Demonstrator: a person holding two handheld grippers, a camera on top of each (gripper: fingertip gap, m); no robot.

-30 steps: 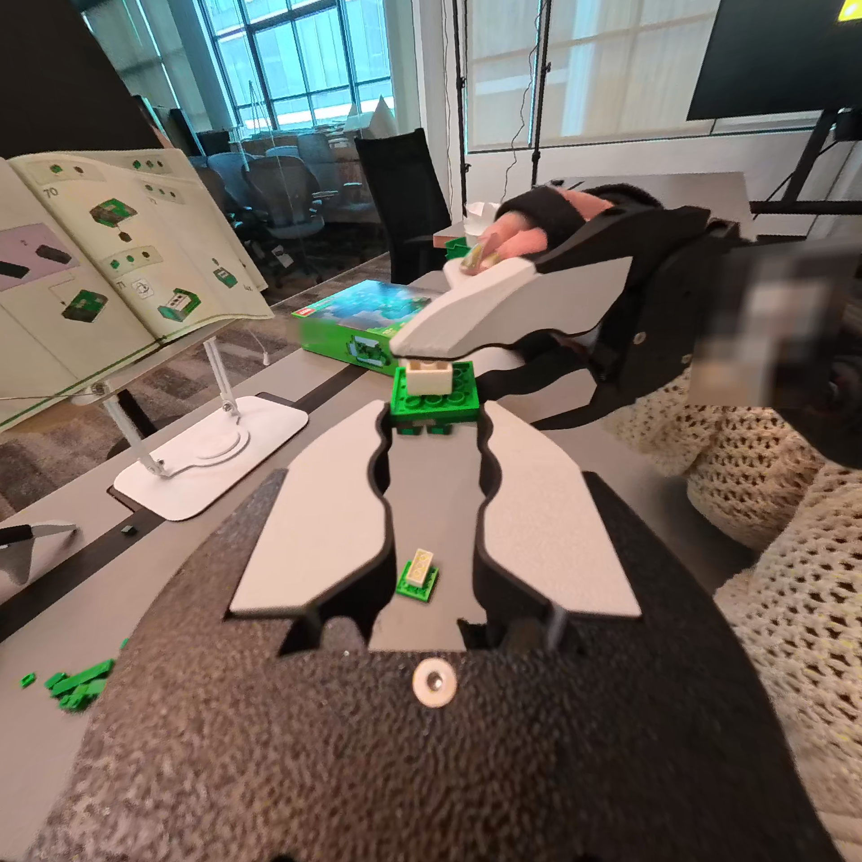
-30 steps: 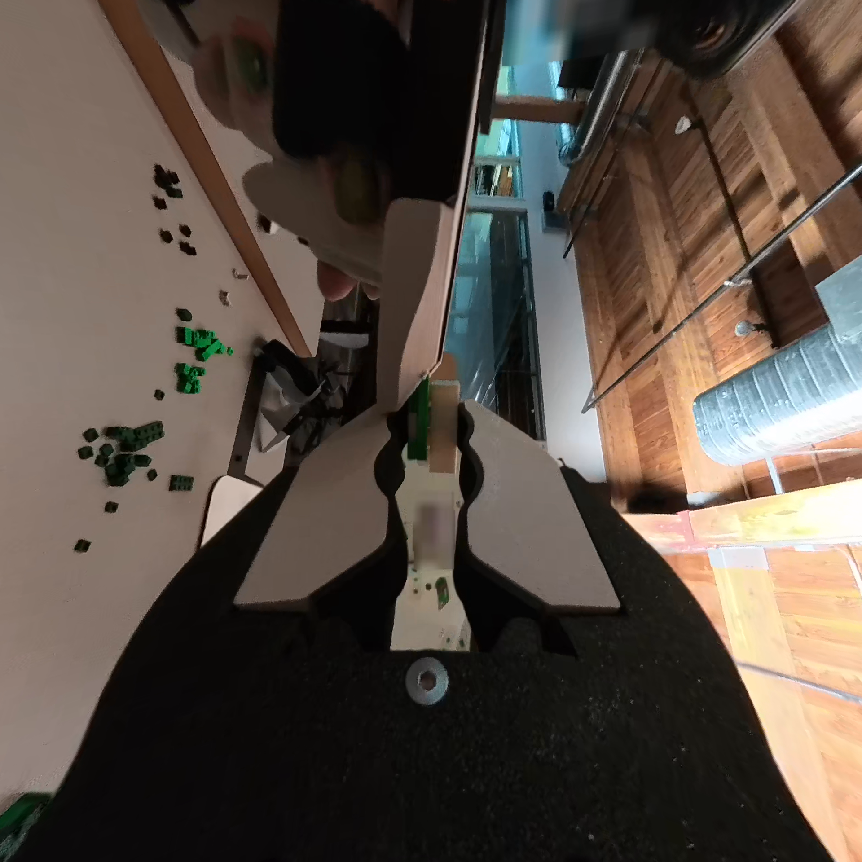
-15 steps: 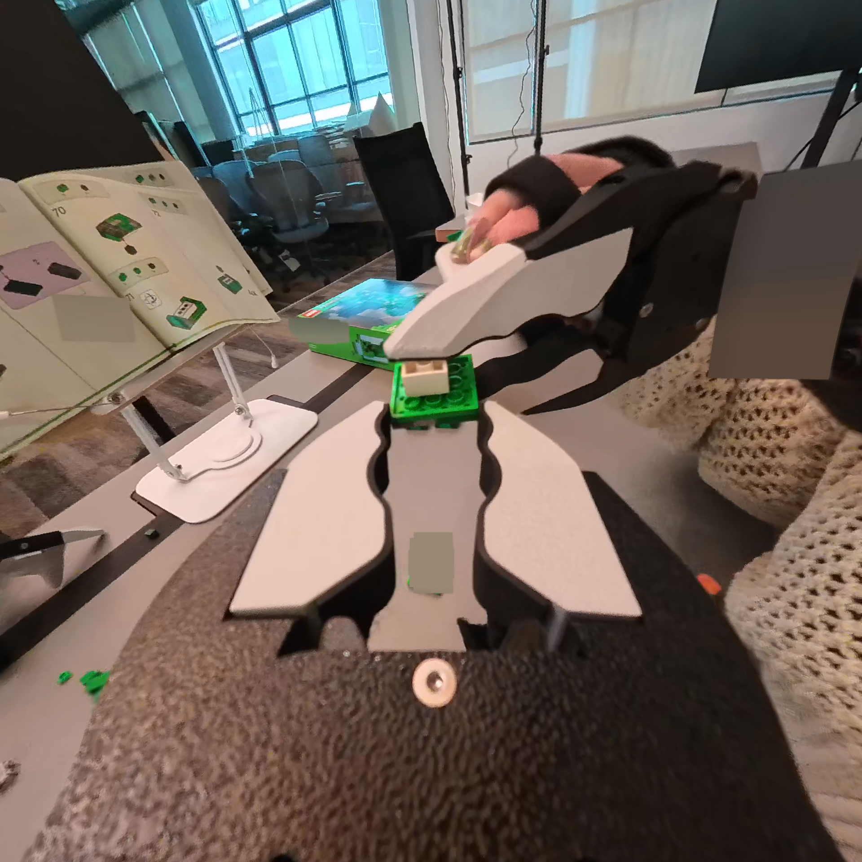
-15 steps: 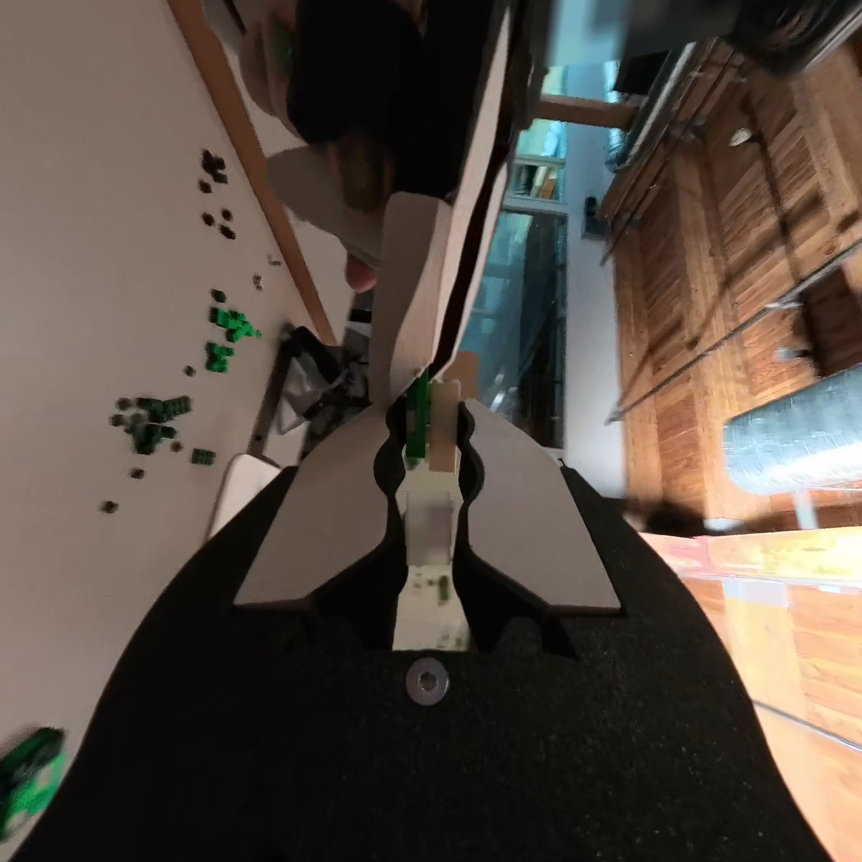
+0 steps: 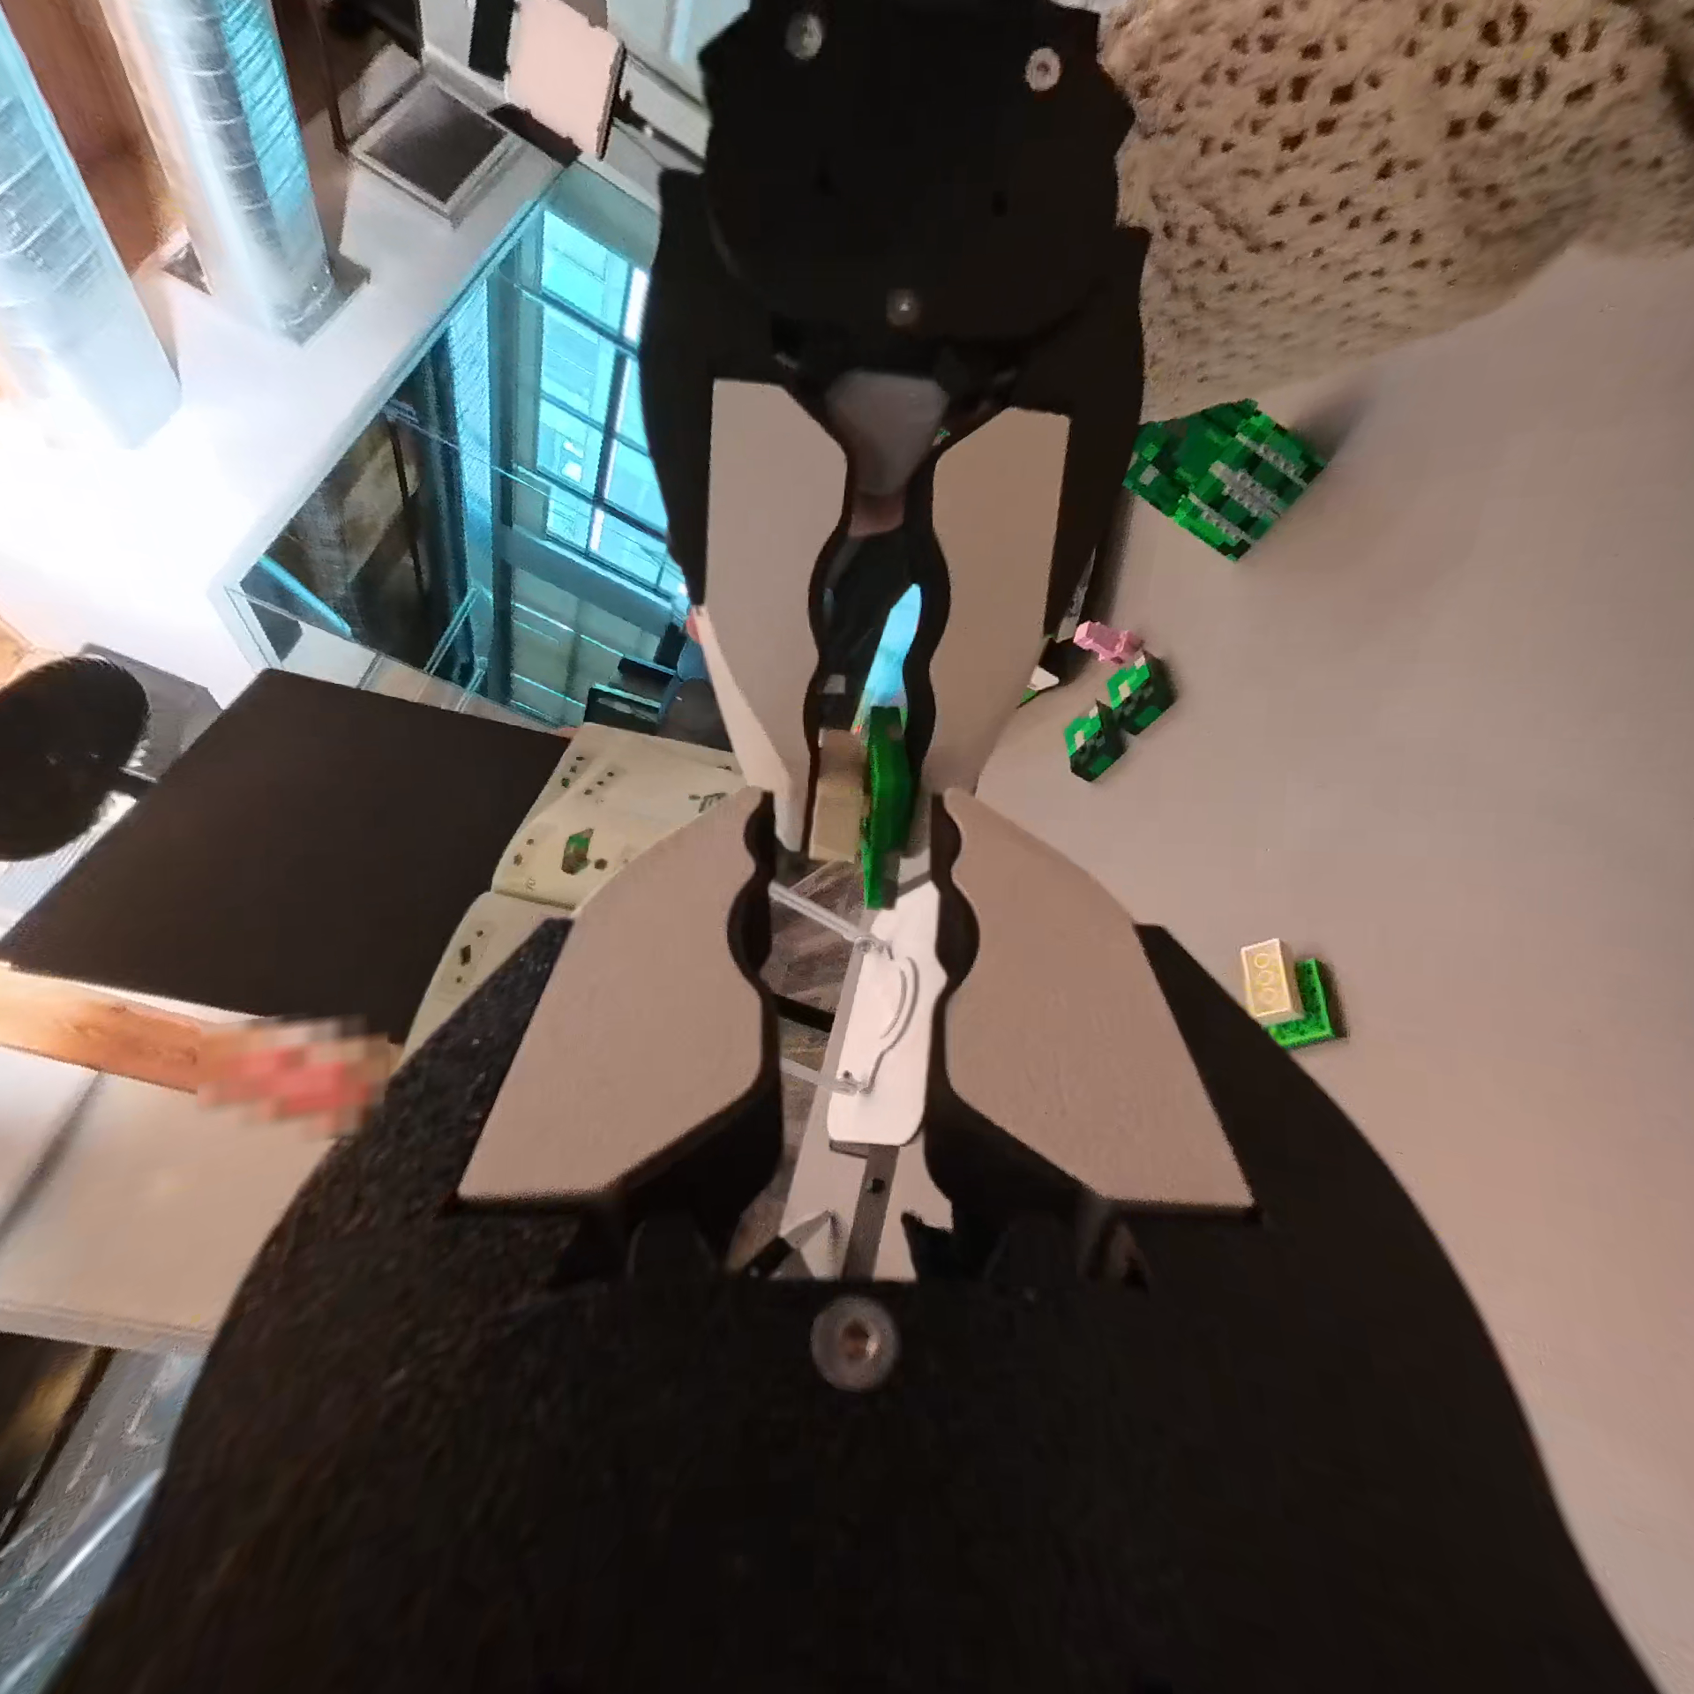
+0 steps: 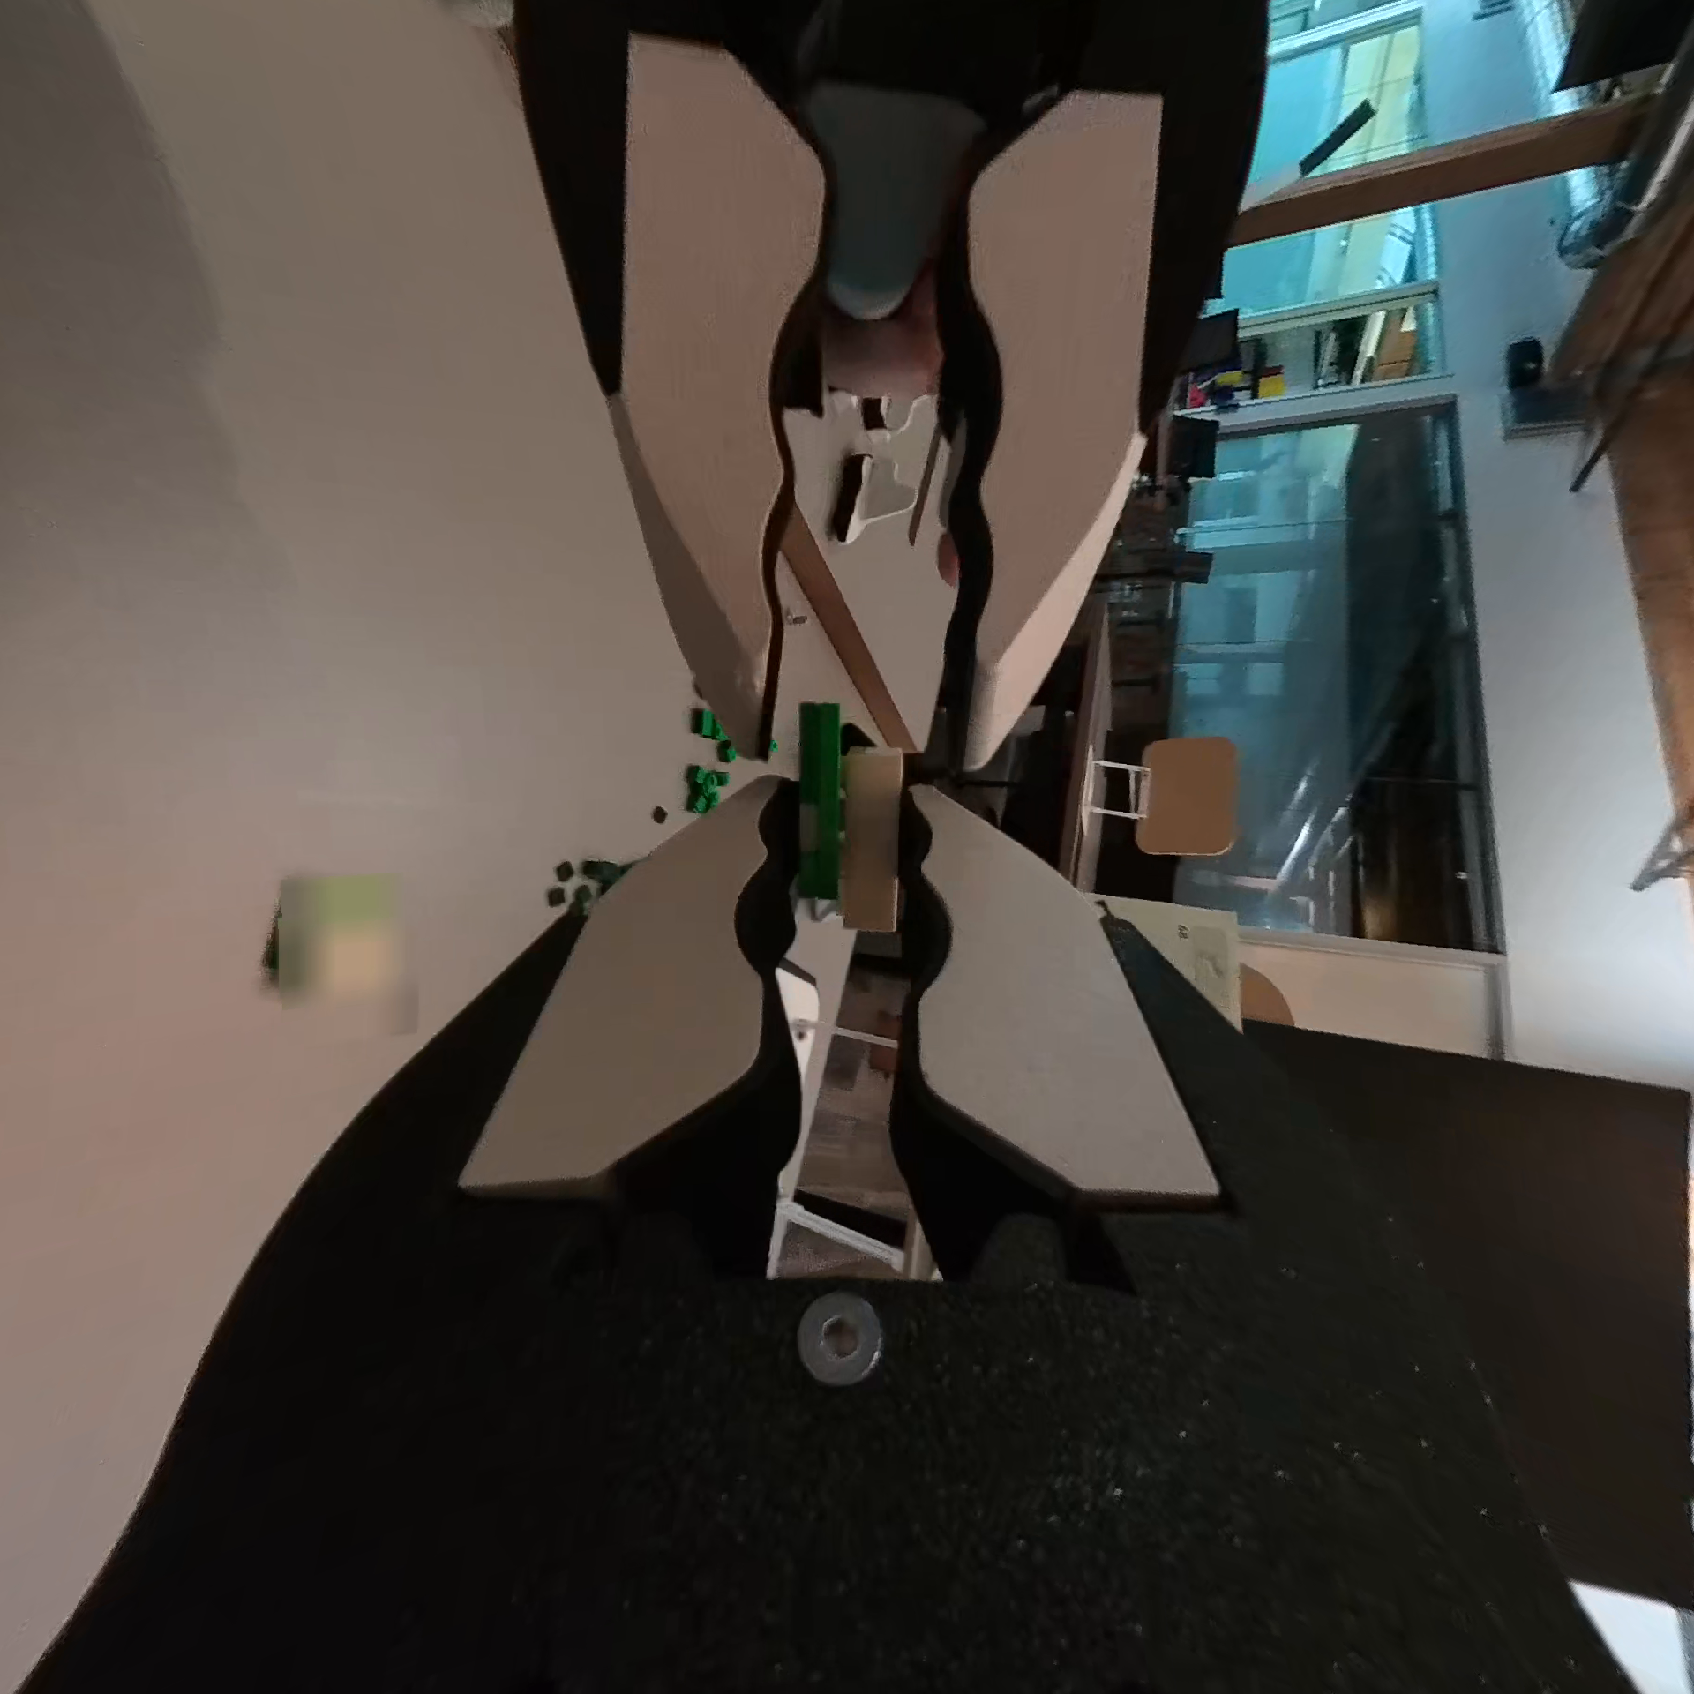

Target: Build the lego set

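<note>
The left tool [image 5: 852, 811] and the right tool [image 6: 839, 788] point straight at each other, tips nearly meeting, both rolled onto their sides. Each has its fingers drawn in close, pinching the same small green-and-tan brick piece [image 5: 866, 793] between them from opposite ends.

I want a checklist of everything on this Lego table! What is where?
Surface: grey table, mostly bare.
Job's things: green plate with tan brick pressed against it, held in the air; instruction booklet on a white stand.
Clutter: loose green pieces; big green build; small tan-on-green piece; pink piece.
Grippers: right gripper pinches plate and brick; left gripper faces it tip to tip, grip unclear.
Cables: nothing seen.
Surroundings: large windows, silver duct, knitted sleeve.
</note>
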